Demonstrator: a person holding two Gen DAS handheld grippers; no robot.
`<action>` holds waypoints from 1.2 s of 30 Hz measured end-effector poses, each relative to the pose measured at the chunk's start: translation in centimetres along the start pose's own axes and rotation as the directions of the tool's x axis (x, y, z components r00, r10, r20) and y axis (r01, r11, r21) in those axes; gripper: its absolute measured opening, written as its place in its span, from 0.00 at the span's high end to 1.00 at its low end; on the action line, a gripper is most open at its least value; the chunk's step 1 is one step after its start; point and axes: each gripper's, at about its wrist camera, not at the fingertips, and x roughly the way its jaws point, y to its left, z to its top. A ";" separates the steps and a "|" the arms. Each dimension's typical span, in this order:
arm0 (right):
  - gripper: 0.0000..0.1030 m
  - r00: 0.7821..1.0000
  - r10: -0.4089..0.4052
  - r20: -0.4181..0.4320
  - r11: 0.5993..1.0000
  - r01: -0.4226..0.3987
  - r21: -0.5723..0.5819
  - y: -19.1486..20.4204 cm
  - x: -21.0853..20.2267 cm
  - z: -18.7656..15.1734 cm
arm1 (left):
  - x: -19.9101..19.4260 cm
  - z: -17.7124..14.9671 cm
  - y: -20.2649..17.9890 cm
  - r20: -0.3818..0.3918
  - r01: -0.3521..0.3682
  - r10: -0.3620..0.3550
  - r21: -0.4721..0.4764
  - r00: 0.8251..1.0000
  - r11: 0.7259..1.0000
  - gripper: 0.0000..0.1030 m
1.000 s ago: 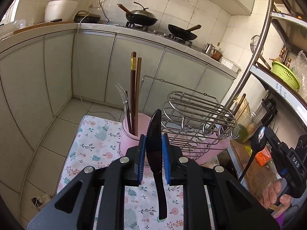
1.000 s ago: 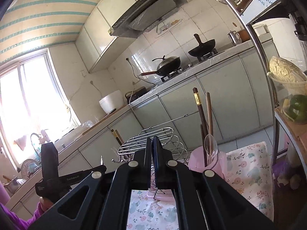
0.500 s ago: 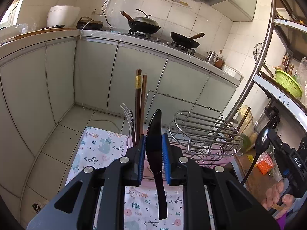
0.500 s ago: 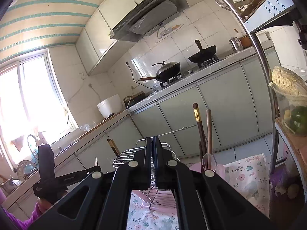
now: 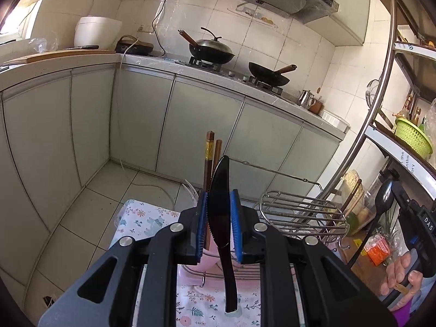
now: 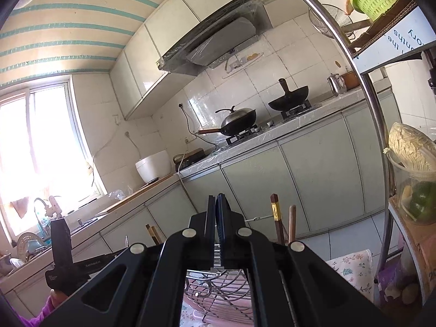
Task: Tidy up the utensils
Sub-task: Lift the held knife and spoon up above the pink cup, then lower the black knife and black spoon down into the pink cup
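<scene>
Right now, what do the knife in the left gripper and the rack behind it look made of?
Knife: probably glossy black plastic, one uniform piece with a moulded serrated edge. Rack: bare metal wire, likely steel, silvery with bright glints.

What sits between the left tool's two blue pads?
A black plastic knife, serrated tip up, clamped between the left tool pads; shown in the left wrist view.

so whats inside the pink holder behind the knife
Brown chopsticks stand upright in the pink holder, with a clear plastic utensil beside them. The left hand-held gripper and black knife cover the holder's inside.
</scene>
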 end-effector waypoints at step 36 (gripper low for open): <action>0.98 0.988 0.081 0.135 0.996 -0.085 0.023 -3.1 3.7 0.7 | 2.4 2.2 0.1 0.257 -0.046 0.048 -0.014 0.965 0.999 0.84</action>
